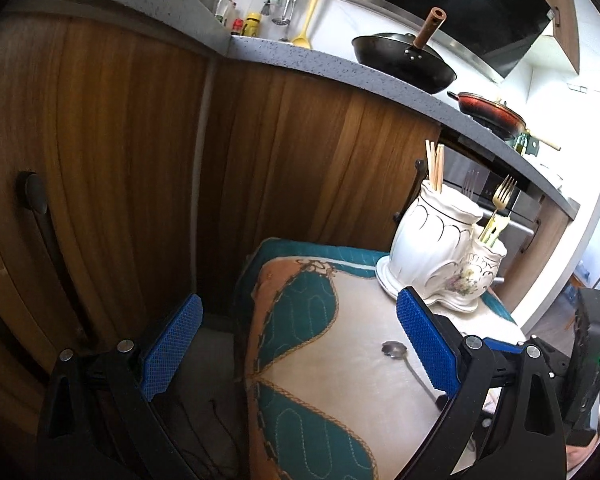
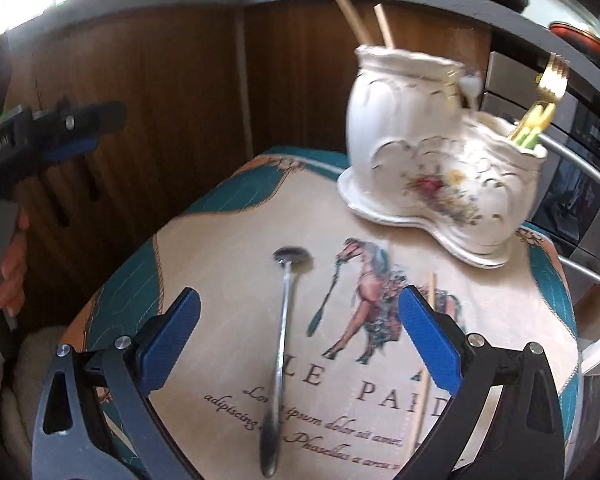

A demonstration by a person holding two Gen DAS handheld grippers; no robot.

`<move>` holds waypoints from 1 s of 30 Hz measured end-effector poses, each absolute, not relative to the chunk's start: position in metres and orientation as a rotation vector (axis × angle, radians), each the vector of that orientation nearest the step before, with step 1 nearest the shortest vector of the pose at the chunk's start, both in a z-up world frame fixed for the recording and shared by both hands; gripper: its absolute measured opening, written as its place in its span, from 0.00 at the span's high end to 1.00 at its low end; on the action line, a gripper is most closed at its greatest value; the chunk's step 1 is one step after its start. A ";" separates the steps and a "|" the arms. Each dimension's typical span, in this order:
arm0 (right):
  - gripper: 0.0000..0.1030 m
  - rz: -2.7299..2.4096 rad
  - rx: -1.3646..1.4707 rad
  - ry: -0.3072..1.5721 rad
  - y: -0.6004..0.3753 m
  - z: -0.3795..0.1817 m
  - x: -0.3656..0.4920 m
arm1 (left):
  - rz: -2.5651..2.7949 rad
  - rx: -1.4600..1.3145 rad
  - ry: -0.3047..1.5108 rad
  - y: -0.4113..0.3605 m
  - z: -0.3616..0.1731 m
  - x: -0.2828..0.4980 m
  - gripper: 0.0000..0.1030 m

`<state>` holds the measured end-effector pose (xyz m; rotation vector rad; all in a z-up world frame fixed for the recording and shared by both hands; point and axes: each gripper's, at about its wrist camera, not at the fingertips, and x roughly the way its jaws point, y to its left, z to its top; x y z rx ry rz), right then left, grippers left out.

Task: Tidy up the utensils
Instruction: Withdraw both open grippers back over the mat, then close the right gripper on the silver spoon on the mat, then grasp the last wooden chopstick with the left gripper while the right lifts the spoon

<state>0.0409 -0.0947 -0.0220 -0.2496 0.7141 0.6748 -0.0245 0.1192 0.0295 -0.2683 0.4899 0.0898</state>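
A white ceramic double-pot holder (image 2: pixel 440 168) stands at the far right of the cushioned stool; it also shows in the left wrist view (image 1: pixel 440 248). Chopsticks (image 2: pixel 364 20) stand in its tall pot, a gold fork (image 2: pixel 552 76) in the low one. A metal spoon (image 2: pixel 282 344) lies on the cloth between my right gripper's open fingers, below them. My right gripper (image 2: pixel 300 340) is open and empty. A loose chopstick (image 2: pixel 424 376) lies beside its right finger. My left gripper (image 1: pixel 300 344) is open and empty, over the stool's left edge; it also shows in the right wrist view (image 2: pixel 76 128).
Printed cloth (image 2: pixel 228 264) covers the stool. Wooden cabinet doors (image 1: pixel 120 140) stand close behind, under a grey counter (image 1: pixel 340 68) with a black wok (image 1: pixel 404 60) and a red pan (image 1: pixel 492 112). An oven front (image 2: pixel 580 168) is at the right.
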 end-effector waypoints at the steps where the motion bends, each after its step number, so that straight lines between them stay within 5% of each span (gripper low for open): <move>1: 0.05 0.677 -0.255 0.724 -0.092 -0.024 0.041 | 0.091 -0.266 0.487 0.120 0.029 -0.025 0.06; 6: 0.08 0.674 -0.263 0.777 -0.085 -0.031 0.049 | 0.089 -0.293 0.479 0.128 0.028 -0.025 0.06; 10: 0.22 0.653 -0.297 0.796 -0.082 -0.036 0.054 | 0.081 -0.344 0.491 0.136 0.022 -0.023 0.06; 25: 0.97 0.660 -0.344 0.856 -0.050 -0.048 0.073 | 0.069 -0.317 0.501 0.127 0.016 -0.023 0.06; 30: 0.97 0.676 -0.274 0.829 -0.067 -0.035 0.067 | 0.065 -0.301 0.518 0.118 0.016 -0.020 0.06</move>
